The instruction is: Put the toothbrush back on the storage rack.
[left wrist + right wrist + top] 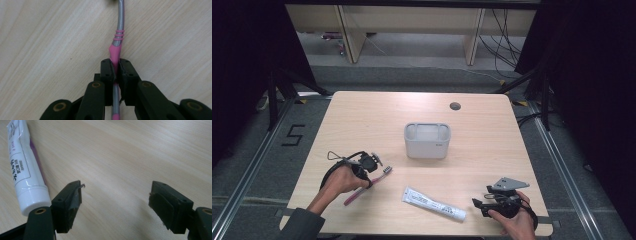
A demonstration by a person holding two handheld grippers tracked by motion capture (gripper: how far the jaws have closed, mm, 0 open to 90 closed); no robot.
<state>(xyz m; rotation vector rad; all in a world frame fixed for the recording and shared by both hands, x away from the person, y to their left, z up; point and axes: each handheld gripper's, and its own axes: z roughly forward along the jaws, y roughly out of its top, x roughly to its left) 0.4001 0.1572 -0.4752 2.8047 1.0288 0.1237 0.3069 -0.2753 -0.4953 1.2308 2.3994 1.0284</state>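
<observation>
A: Pinching the toothbrush [115, 53] handle with my left gripper [115, 71], flat on the desk [362, 120].
B: Right gripper [115, 200]?
A: Spread wide, beside the toothpaste tube [23, 167].

Glossy plastic toothpaste tube [23, 167] lies on matt pale wood-grain table [362, 120] (laminate, seemingly).

We look down on a pale wooden bench [362, 115] with a round cable hole [455, 106] near its far edge. It stands on grey carpet [257, 165] marked with a black "5" [293, 135]. Beyond are light wooden furniture panels [412, 20], loose cables [504, 45] and black curtains [592, 75] on both sides.
</observation>
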